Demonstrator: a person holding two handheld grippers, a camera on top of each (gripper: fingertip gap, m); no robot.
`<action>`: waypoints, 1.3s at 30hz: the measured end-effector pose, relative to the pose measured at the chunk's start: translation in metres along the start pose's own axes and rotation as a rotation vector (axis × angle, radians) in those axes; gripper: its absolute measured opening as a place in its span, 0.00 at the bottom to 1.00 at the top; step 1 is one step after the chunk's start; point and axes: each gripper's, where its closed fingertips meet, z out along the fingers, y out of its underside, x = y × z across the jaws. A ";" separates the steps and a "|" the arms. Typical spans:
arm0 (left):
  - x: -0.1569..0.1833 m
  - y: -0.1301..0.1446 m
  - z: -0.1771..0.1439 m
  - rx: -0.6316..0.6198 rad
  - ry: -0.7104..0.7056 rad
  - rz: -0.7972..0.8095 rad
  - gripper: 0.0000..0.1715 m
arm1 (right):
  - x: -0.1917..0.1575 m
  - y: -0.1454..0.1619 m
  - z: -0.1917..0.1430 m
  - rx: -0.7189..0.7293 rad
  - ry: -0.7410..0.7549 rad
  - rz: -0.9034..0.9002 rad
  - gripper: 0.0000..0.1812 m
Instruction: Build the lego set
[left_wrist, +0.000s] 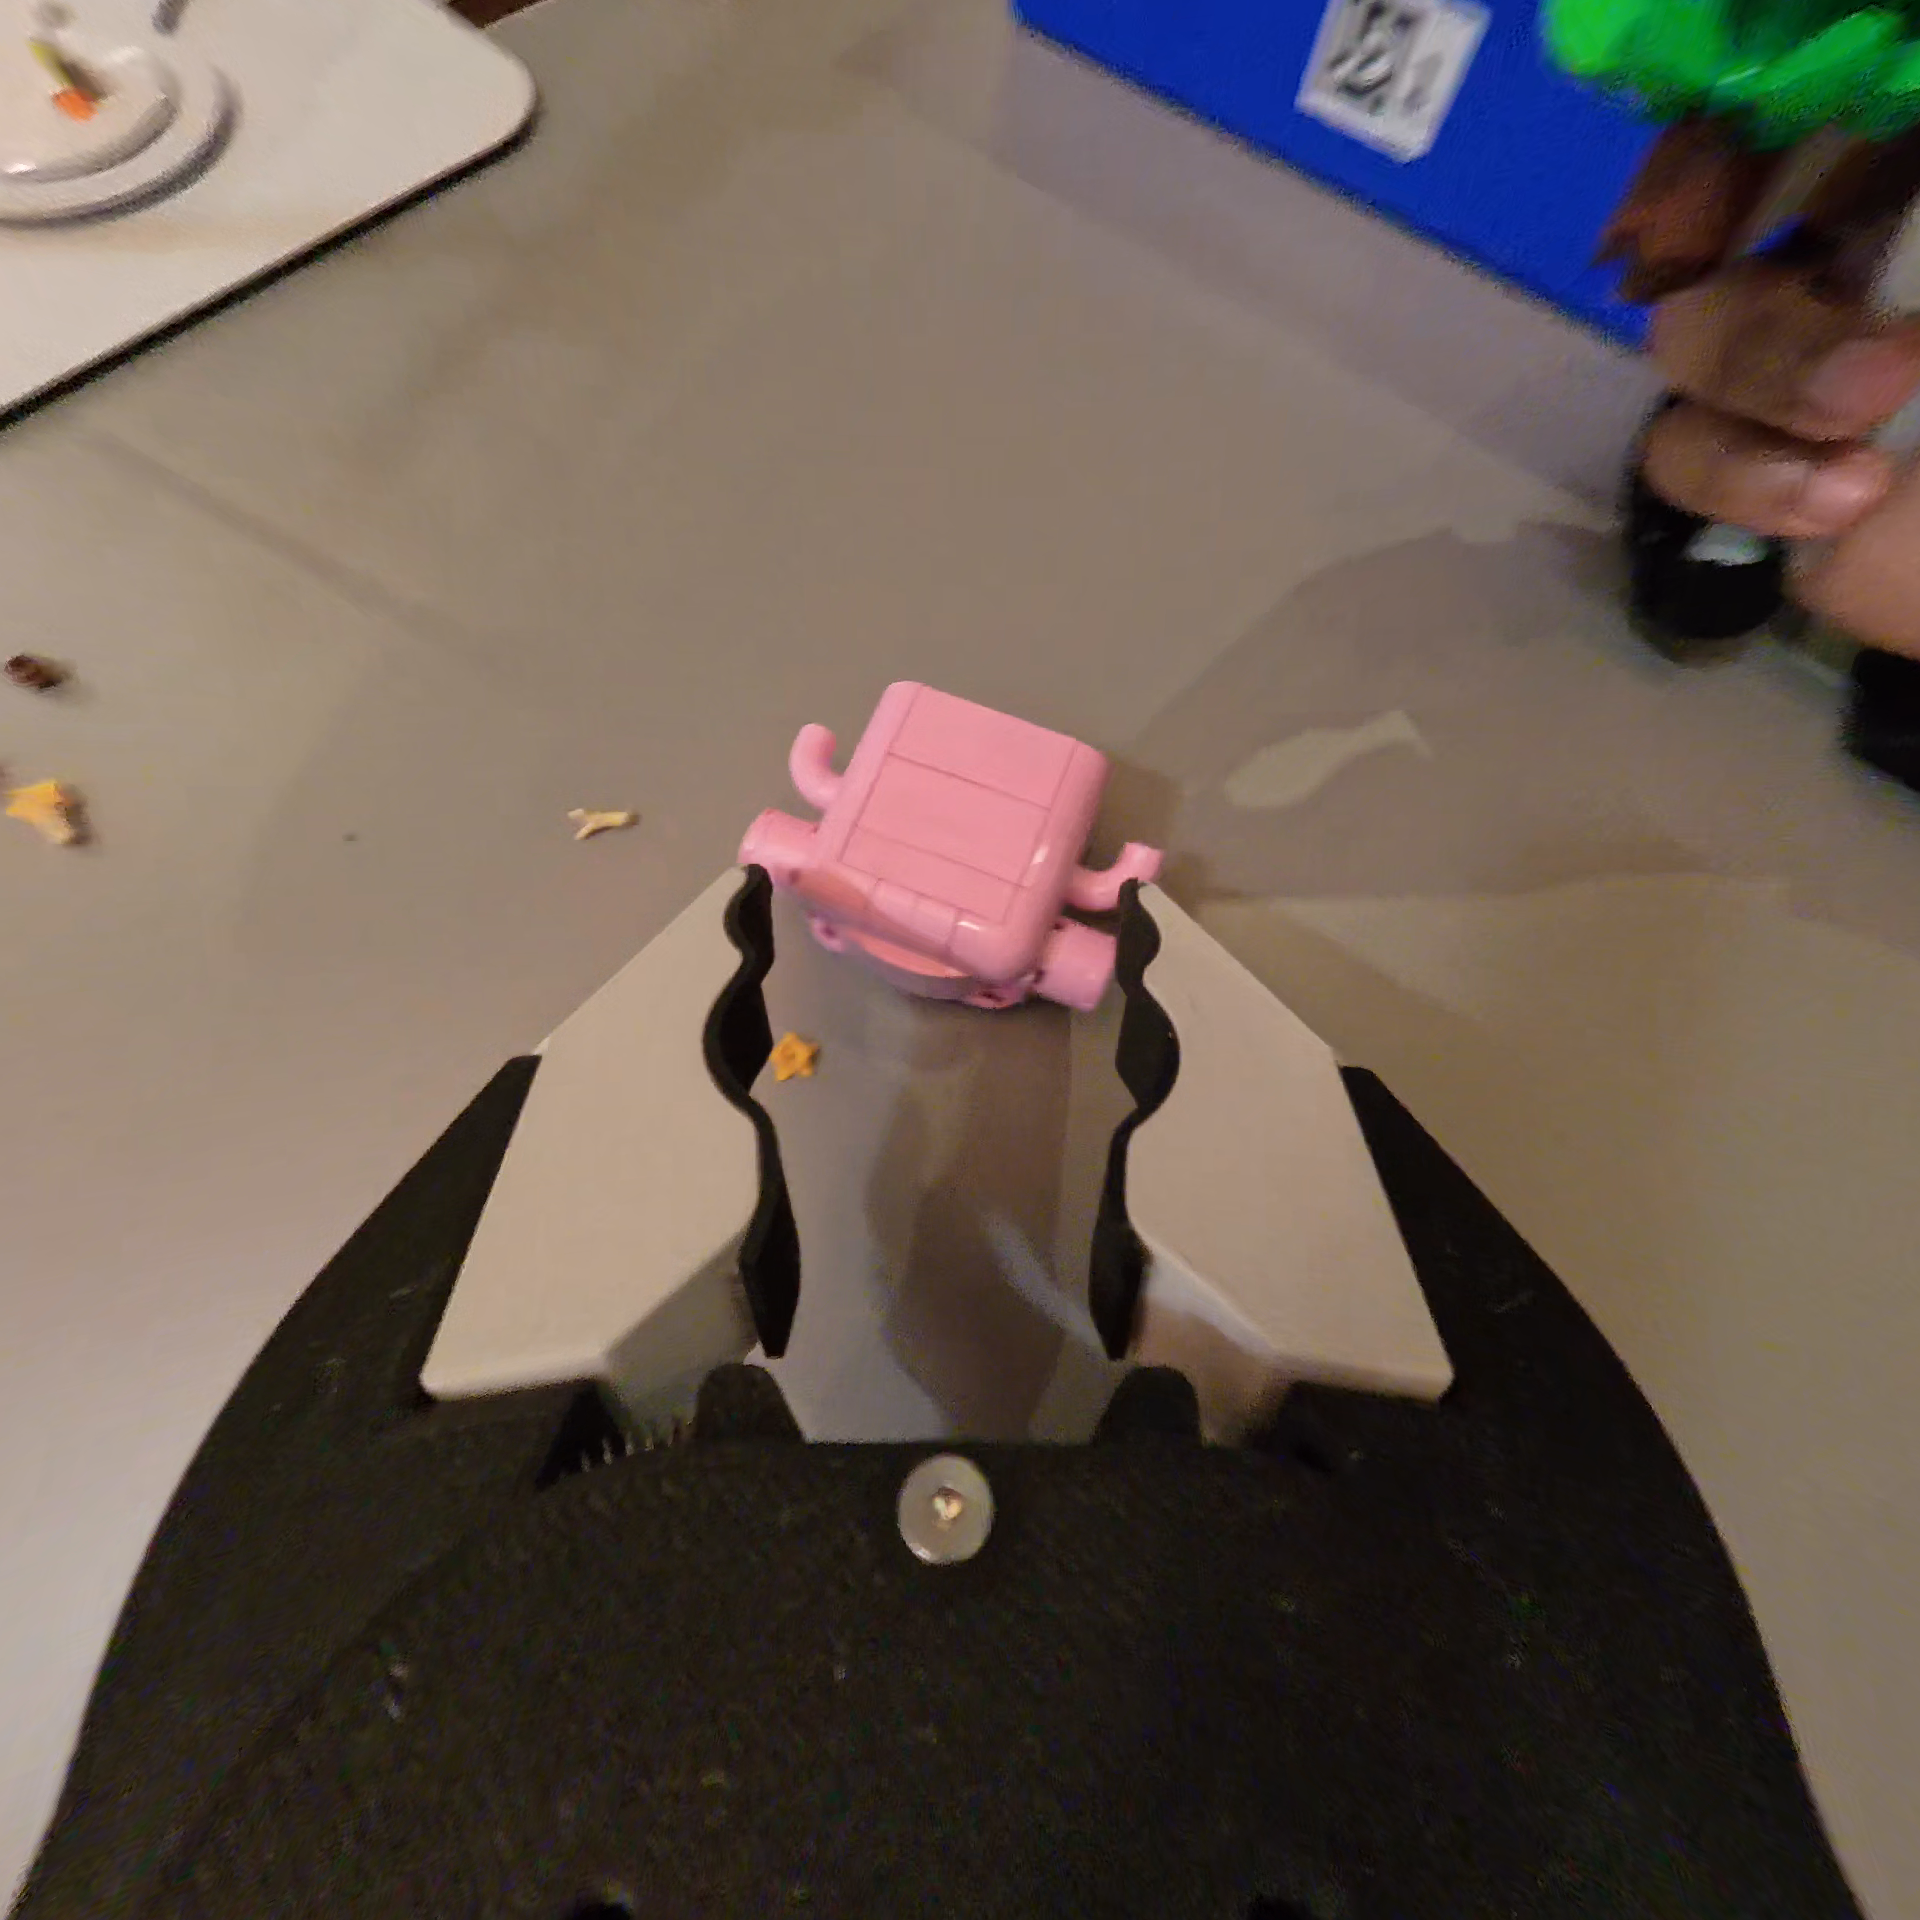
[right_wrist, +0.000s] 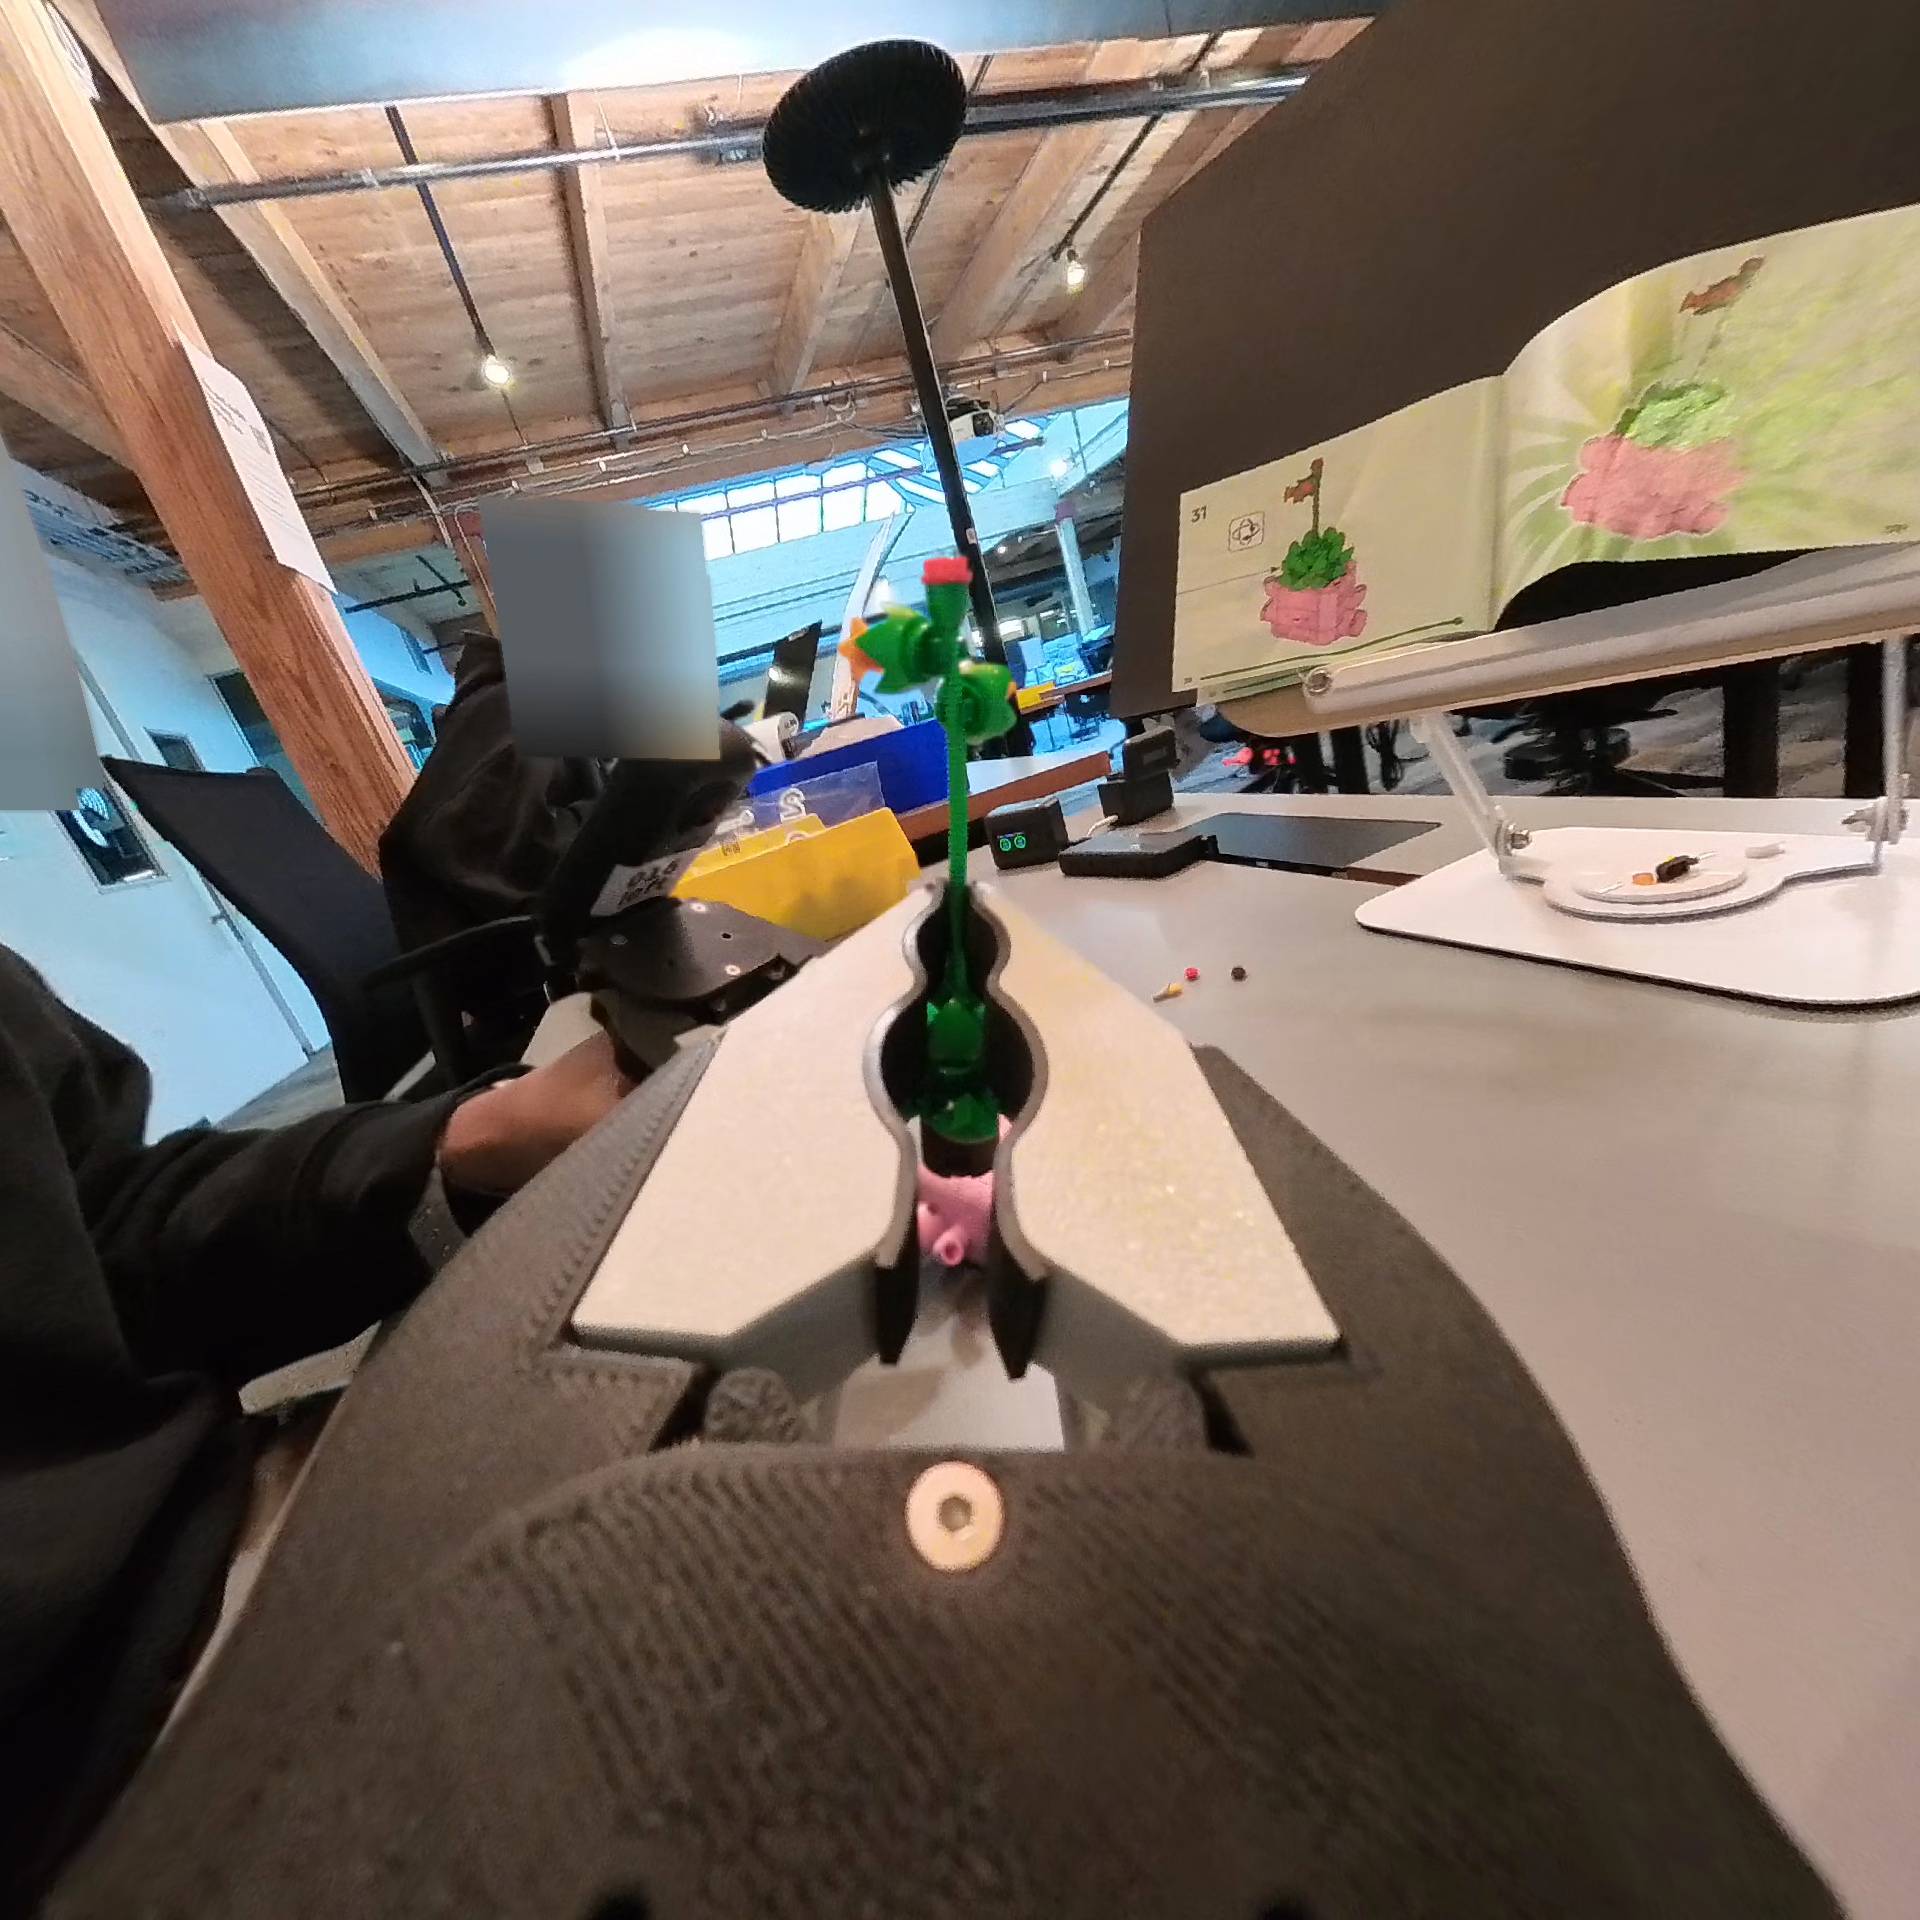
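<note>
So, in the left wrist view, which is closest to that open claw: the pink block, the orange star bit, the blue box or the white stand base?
1. Orange star: on the table between the left gripper's fingers.
2. Pink block: just past the tips.
3. White stand base, far left, and blue box, far right: both farthest, too close to call.

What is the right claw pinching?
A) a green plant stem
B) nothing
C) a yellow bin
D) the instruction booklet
A: in the right wrist view, the right claw is shut on the green plant stem, which rises between its fingers to a red tip.
</note>
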 end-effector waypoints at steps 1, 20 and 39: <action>0.007 -0.003 -0.001 0.019 0.055 0.008 0.40 | 0.000 -0.001 -0.001 0.008 -0.001 0.006 0.00; 0.000 0.004 0.024 -0.166 -0.110 0.327 0.45 | -0.004 -0.002 0.000 0.020 -0.019 0.016 0.00; 0.004 0.007 -0.028 0.089 0.442 -0.310 0.40 | -0.006 0.002 0.003 0.008 -0.026 0.024 0.00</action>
